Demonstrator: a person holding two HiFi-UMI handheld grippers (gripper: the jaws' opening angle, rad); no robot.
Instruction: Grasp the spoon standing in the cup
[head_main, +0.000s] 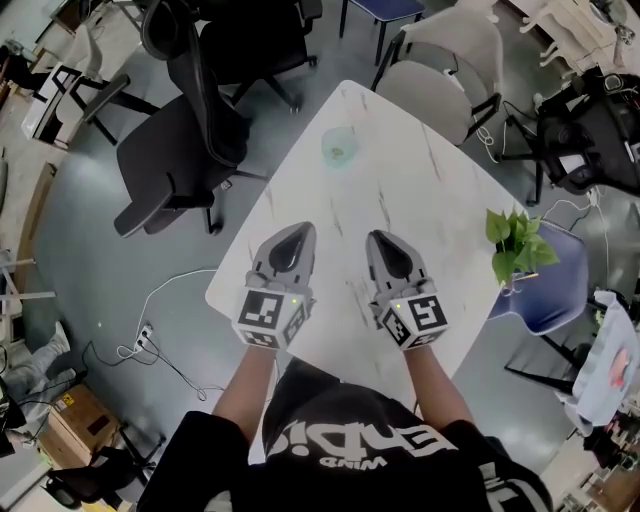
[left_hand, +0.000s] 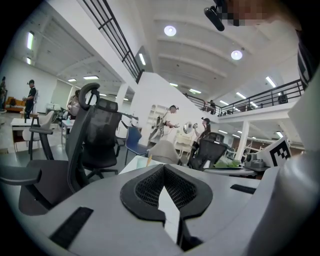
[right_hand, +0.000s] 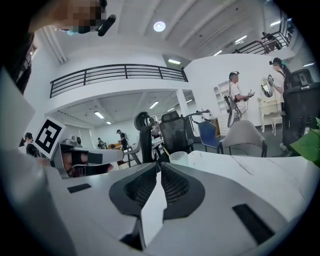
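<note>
Head view: the cup (head_main: 340, 148) stands at the 12 o'clock end of the table (head_main: 400, 195). Left gripper view: the left gripper (left_hand: 163, 168) has its jaws together on nothing. Right gripper view: the right gripper (right_hand: 159, 167) is likewise closed and empty; the spoon (right_hand: 165, 151) leans toward 11 o'clock and looks light, stiff and thin, best pinched above the rim.

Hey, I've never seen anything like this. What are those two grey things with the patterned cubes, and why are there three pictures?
A person holds a gripper in each hand: the left gripper and the right gripper. The marker cubes are part of them. The top-down picture comes from a camera on the person's head, the other two from cameras riding on each gripper, looking along its jaws. Both grippers are shut and hold nothing. On the white table a cup stands at the far end with a spoon in it, and a leafy plant at the right edge.
</note>
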